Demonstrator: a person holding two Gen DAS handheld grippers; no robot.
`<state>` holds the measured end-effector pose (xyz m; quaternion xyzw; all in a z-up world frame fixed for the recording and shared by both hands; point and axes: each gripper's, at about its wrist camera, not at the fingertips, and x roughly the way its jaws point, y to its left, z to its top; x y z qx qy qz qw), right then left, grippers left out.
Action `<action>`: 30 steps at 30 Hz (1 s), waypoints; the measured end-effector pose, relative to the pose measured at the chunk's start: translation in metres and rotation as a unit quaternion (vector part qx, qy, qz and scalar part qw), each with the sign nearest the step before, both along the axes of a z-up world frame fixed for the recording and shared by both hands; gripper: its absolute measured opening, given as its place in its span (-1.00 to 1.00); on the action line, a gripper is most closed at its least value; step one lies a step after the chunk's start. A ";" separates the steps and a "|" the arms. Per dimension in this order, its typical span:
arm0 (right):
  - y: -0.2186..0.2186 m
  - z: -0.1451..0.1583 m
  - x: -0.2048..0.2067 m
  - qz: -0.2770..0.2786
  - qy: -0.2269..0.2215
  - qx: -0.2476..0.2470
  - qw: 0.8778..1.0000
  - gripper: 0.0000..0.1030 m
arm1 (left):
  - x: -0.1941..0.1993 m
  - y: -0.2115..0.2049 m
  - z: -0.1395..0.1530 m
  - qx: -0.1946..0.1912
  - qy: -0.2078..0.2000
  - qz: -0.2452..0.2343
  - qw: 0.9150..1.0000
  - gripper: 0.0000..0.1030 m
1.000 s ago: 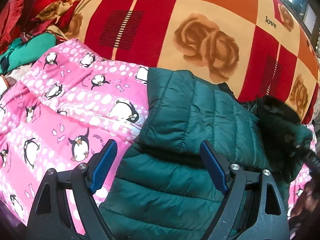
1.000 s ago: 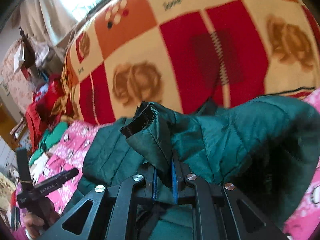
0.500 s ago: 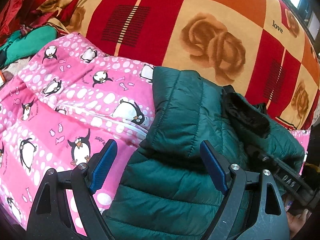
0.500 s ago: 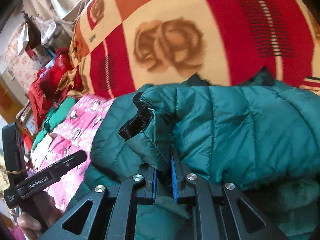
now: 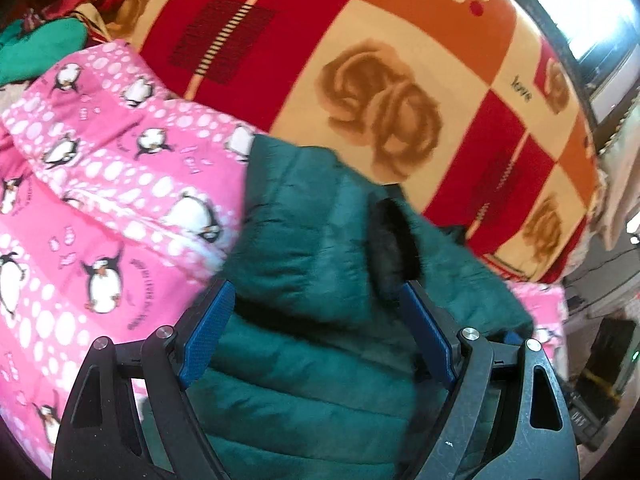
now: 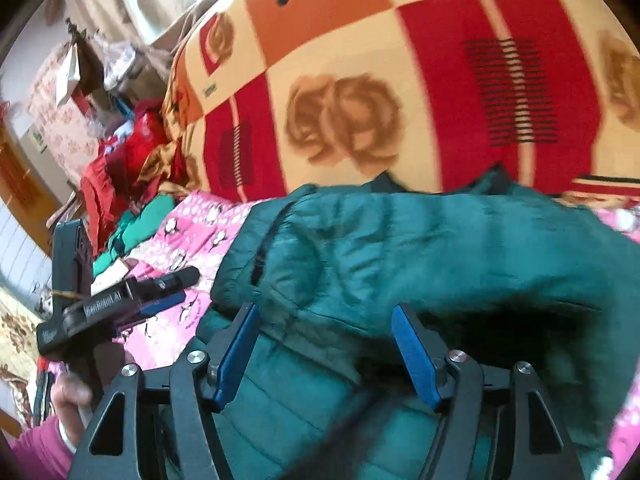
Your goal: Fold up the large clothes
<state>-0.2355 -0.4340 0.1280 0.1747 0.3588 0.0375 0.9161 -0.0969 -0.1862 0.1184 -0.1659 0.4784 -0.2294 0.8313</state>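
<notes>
A dark green quilted puffer jacket [image 5: 304,248] lies on a pink penguin-print quilt [image 5: 100,200]. Both its sleeves are folded across its body, and a black fur-trimmed cuff [image 5: 394,248] rests on top. My left gripper [image 5: 316,300] is open and empty, hovering low over the jacket's near part. My right gripper [image 6: 326,320] is open and empty just above the jacket [image 6: 420,248], with the folded sleeve lying free in front of it. The left gripper also shows at the left of the right wrist view [image 6: 168,288], held in a hand.
A red, orange and cream rose-pattern blanket [image 5: 380,80] covers the bed behind the jacket. Red and green clothes [image 6: 132,184] are piled at the far left. Furniture and clutter [image 6: 80,72] stand beyond the bed's end. A window [image 5: 580,8] is at the upper right.
My right gripper was shut on the jacket's sleeve cuff and carried it across the body. Now it has opened and the sleeve lies on the jacket. My left gripper stayed open.
</notes>
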 end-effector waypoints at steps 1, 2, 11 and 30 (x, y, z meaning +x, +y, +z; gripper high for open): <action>-0.011 0.005 -0.010 -0.010 -0.004 -0.005 1.000 0.29 | 0.000 -0.005 0.003 -0.005 0.001 -0.004 1.000 0.65; -0.020 0.010 -0.018 -0.019 -0.007 -0.009 1.000 0.29 | 0.001 -0.012 0.005 -0.009 0.004 -0.010 1.000 0.66; -0.091 0.014 -0.084 -0.103 -0.011 -0.012 0.995 0.29 | 0.009 -0.078 -0.002 0.044 0.013 -0.040 0.998 0.66; -0.140 -0.025 -0.099 -0.186 0.025 0.018 0.982 0.29 | 0.029 -0.101 0.016 0.124 -0.080 -0.053 0.988 -0.76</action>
